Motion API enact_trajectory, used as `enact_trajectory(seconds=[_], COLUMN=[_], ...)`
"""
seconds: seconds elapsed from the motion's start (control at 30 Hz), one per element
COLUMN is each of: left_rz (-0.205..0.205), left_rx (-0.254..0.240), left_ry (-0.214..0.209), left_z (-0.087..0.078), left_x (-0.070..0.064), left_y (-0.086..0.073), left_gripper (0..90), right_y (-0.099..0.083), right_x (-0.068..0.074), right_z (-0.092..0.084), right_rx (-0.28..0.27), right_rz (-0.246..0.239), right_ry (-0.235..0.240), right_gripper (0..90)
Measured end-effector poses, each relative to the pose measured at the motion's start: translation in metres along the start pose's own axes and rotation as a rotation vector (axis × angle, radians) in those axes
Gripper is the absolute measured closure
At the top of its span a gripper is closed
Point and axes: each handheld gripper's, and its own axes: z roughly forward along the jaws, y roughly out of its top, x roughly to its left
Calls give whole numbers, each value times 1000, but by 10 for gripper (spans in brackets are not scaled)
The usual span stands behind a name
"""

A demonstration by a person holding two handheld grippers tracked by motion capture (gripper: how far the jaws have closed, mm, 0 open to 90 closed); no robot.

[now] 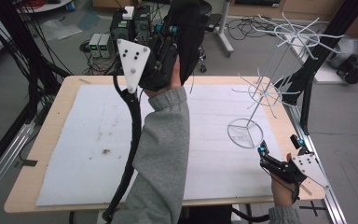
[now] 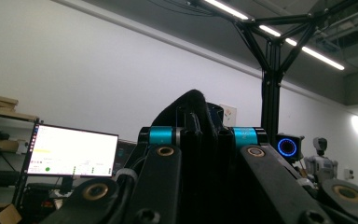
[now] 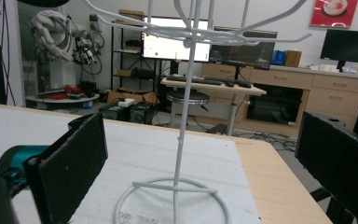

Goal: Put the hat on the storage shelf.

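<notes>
While the high view looks down on the pale wooden table (image 1: 51, 140), a white sheet (image 1: 88, 149) covers most of its top, marked by a small dark speck well left of the white wire rack (image 1: 261, 88). That rack stands on its ring base on the sheet's right part, its thin pole leaning up to 2 tiers of spiky arms. Far left of the rack and raised above the table's back edge, the left gripper (image 1: 170, 32) is held in a hand with a grey sleeve (image 1: 163, 140), a thick black cable hanging from it; its jaws are closed on a black cloth-like thing (image 1: 191, 32). Just right of the rack's base, near the table's front corner, the right gripper (image 1: 279, 145) points toward the base with its jaws spread and nothing between them. Behind the table the grey floor carries tangled cables and boxes of electronics. From the left gripper view, the same black thing (image 2: 191, 112) bulges up between the closed jaws, against a white wall, a lit monitor (image 2: 72, 151) and ceiling strip lights. From the right gripper view, the rack (image 3: 182, 140) stands between the 2 wide-apart black pads (image 3: 74, 163), its base ring on the sheet; beyond it are desks, screens and a stool.
</notes>
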Motion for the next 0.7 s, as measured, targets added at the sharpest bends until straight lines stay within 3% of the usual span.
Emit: enact_trajectory(seconds=[0.17, 0.4, 0.5, 0.57, 0.7], left_rz=[-2, 25, 13, 46, 57], left_rx=[17, 57, 58, 60, 66], left_ry=[3, -11, -44, -42, -53], left_z=[14, 29, 34, 37, 43], left_x=[-10, -35, -44, -54, -68], left_y=[-2, -15, -16, -17, -22], left_gripper=[858, 858, 858, 858, 858], right_y=[0, -2, -2, -2, -4], right_x=[-1, -8, -8, -8, -4], right_z=[-2, -5, -7, -6, -5], right_rx=[-7, -7, -9, -8, -5], right_rz=[-3, 35, 36, 46, 44], right_ry=[-4, -34, -35, -39, -22], right_gripper=[13, 13, 13, 14, 14])
